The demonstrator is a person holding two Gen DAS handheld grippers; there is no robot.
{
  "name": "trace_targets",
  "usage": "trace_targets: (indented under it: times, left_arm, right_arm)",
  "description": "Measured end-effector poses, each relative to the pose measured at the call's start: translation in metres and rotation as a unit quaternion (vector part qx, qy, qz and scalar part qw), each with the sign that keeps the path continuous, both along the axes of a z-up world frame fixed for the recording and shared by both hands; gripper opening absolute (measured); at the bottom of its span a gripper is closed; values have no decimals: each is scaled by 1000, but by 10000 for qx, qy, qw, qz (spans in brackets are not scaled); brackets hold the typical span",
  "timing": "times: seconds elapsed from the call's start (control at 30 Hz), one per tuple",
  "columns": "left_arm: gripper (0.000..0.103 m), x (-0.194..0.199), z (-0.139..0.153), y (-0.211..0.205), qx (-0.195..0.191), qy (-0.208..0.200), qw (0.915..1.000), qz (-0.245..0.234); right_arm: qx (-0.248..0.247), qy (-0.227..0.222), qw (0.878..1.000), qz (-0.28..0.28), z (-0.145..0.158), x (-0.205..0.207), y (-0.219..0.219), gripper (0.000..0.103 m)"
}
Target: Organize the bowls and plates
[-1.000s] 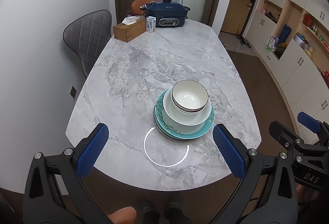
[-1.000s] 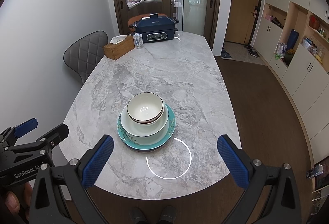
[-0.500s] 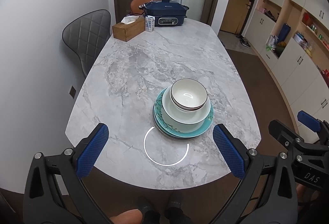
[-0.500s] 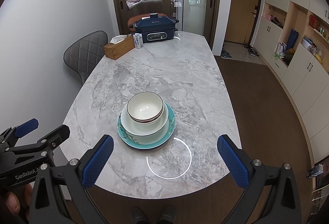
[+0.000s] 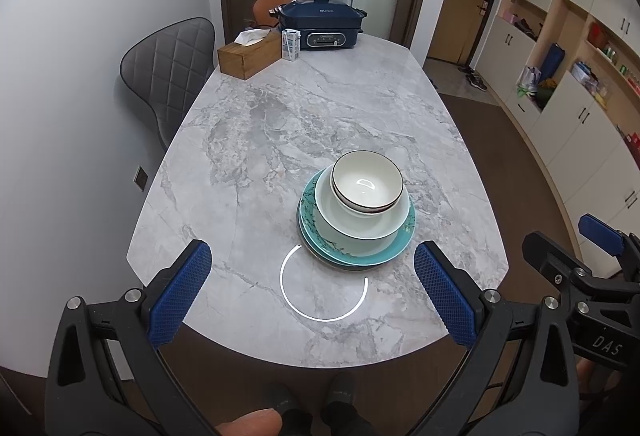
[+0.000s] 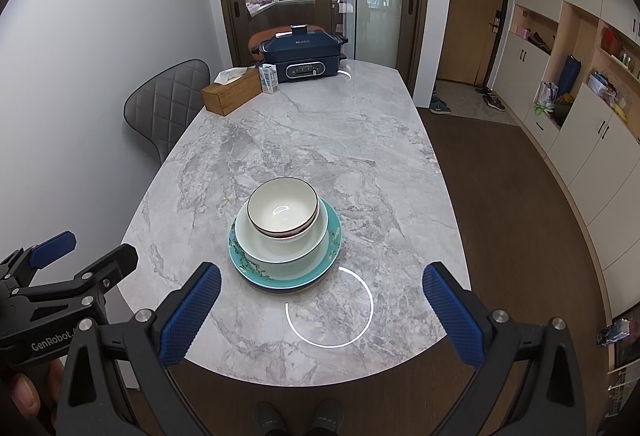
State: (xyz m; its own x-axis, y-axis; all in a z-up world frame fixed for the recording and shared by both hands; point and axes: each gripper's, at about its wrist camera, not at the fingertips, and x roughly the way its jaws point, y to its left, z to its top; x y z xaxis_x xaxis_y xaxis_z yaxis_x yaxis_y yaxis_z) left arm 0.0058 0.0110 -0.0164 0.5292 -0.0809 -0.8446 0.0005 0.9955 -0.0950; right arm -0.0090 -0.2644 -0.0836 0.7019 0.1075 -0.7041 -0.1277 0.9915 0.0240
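I hold the left gripper (image 5: 312, 288) wide open and empty, short of the stack (image 5: 357, 212) on the table (image 5: 280, 124). The right gripper (image 6: 320, 310) is likewise open and empty. The dishes look nested already, so I judge the next move is backing away or checking alignment.

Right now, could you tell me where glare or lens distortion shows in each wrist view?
Left wrist view: a ring-shaped lamp reflection on the marble table beside the teal plate, a highlight inside the top bowl; fisheye bends the walls. Right wrist view: the same ring, a highlight in the bowl, dark corners.
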Motion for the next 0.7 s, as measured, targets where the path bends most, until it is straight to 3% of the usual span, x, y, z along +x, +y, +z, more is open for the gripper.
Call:
trace_targets:
  times: [0.7]
  left_arm:
    - [102, 0, -5, -3, 32, 37, 10000, 14]
  right_arm:
    - [1, 10, 10000, 2, -1, -2, 0, 103]
